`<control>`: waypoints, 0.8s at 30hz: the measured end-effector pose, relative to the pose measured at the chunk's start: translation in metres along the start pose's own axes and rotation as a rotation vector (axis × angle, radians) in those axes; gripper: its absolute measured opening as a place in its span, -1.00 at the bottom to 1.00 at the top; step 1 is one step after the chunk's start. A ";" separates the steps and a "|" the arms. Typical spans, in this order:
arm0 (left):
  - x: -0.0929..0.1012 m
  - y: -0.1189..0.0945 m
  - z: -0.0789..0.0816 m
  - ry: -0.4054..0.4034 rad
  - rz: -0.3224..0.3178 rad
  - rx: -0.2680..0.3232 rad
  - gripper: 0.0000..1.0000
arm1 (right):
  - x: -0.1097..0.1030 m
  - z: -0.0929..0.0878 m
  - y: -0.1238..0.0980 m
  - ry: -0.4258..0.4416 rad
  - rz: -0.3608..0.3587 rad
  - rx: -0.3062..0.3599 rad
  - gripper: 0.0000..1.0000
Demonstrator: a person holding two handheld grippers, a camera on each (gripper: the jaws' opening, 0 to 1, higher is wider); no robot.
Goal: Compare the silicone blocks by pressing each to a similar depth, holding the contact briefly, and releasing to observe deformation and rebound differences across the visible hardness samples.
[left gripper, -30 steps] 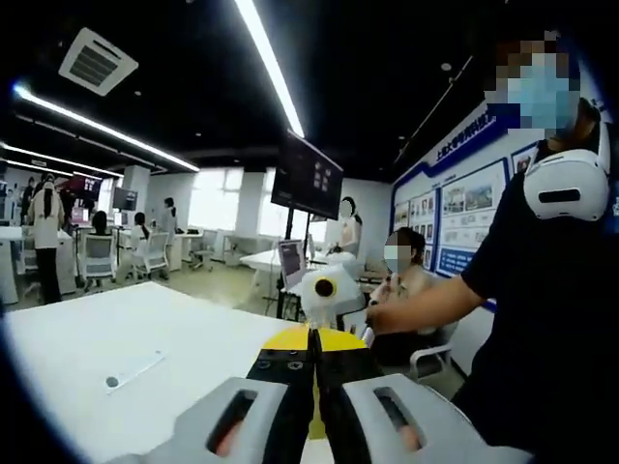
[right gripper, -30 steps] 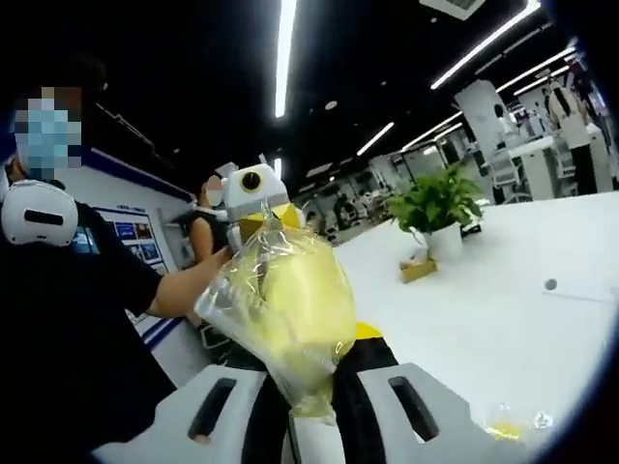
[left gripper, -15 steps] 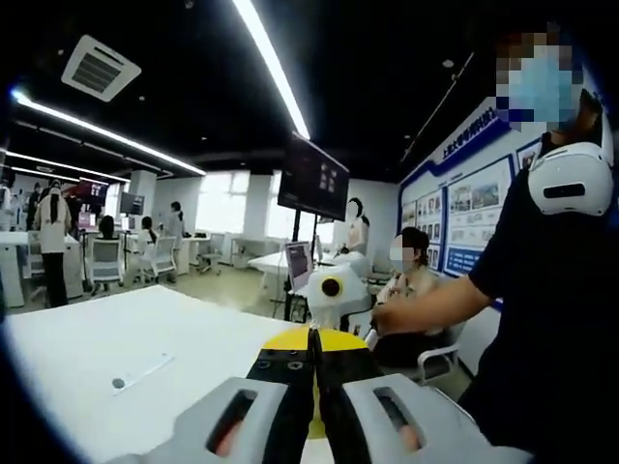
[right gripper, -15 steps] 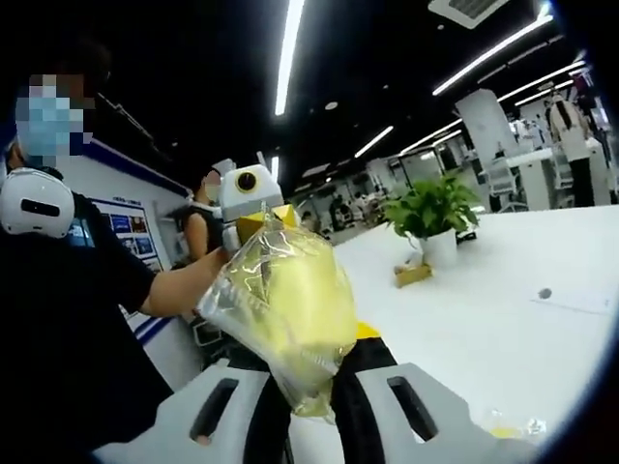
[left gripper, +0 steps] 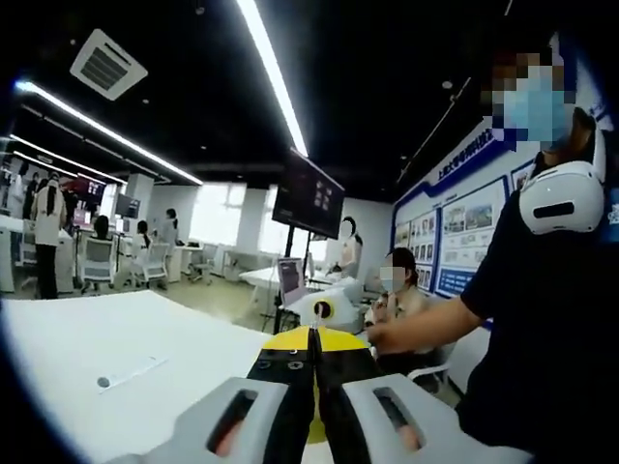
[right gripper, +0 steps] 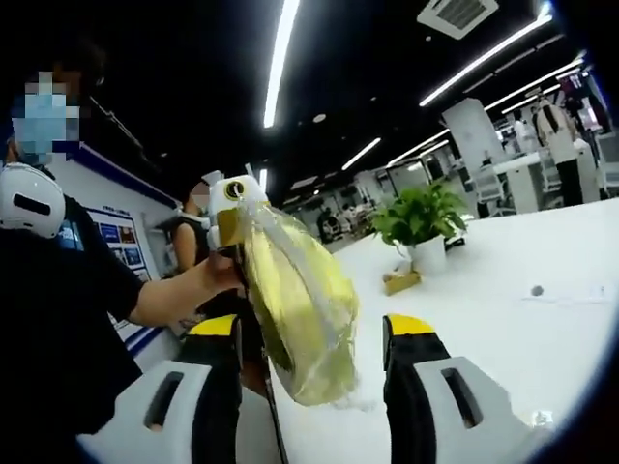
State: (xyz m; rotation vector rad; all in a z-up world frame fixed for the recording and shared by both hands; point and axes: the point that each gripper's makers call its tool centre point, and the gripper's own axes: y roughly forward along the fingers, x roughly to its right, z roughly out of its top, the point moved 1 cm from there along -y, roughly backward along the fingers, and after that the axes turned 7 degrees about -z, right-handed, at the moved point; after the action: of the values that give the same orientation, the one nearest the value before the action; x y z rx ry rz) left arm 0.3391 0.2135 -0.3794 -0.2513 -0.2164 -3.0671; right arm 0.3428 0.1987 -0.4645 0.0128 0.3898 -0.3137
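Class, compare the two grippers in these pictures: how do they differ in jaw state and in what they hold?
The left gripper has its jaws pressed together; the right gripper has its jaws spread apart. The left gripper clamps the bagged yellow block, which hangs free between the right gripper's jaws. Both have yellow-tipped black jaws.

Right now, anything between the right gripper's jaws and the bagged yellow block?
Nothing visible. The right gripper stands open, and the bagged yellow block hangs in the gap between its jaws, held up at its top by the left gripper. Only the clear plastic wrap itself covers the block.
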 end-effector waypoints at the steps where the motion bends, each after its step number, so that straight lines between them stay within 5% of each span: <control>1: 0.000 0.000 -0.001 -0.004 0.000 0.001 -1.00 | 0.000 0.000 0.000 0.005 -0.001 0.008 0.20; 5: -0.003 -0.002 -0.001 -0.020 0.013 0.020 -1.00 | 0.005 0.007 0.000 -0.019 -0.058 0.063 0.65; 10: -0.007 -0.006 -0.004 -0.054 0.026 0.043 -1.00 | 0.010 0.011 -0.004 -0.034 -0.100 0.102 0.92; 20: -0.013 -0.017 0.001 -0.125 0.052 0.146 -1.00 | 0.011 0.006 -0.015 -0.065 -0.133 0.086 0.93; 24: -0.017 -0.018 -0.005 -0.136 0.066 0.127 -1.00 | 0.019 0.000 -0.022 -0.115 -0.201 0.047 0.93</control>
State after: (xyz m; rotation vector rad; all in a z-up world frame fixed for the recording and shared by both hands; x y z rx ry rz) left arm 0.3535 0.2317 -0.3901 -0.4514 -0.3991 -2.9582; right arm 0.3527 0.1719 -0.4709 0.0014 0.2699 -0.5202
